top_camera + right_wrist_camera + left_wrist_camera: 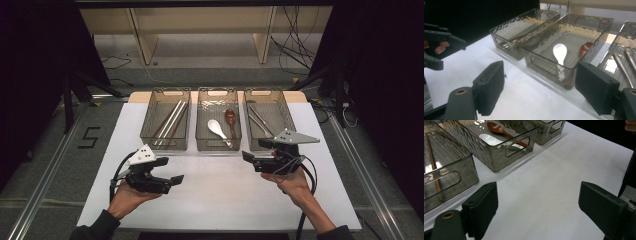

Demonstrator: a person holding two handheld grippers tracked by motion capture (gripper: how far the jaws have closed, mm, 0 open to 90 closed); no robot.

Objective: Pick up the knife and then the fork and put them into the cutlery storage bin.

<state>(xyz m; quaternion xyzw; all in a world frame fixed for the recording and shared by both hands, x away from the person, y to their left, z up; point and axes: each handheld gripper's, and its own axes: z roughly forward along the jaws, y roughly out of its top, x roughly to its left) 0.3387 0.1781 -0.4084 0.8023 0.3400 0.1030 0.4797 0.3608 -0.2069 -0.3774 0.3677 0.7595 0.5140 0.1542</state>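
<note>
Three smoky clear bins stand in a row at the back of the white table (215, 200). The left bin (145, 126) holds chopsticks (170, 125). In the middle bin (218, 146) lie a white spoon (217, 129) and a brown spoon (230, 119). Metal utensils (260, 122) rest in the right bin (288, 114). My left gripper (171, 170) hovers open over the near left of the table with nothing between its jaws. My right gripper (256, 150) stands open and empty just in front of the gap between the middle and right bins. The right gripper view shows the white spoon (560, 53) ahead.
Bare white tabletop lies between the two grippers and in front of the bins. Beyond the table's far edge stand a wooden shelf frame (200, 30) and loose cables (295, 50) on the floor. Dark tripod legs (70, 95) flank the table.
</note>
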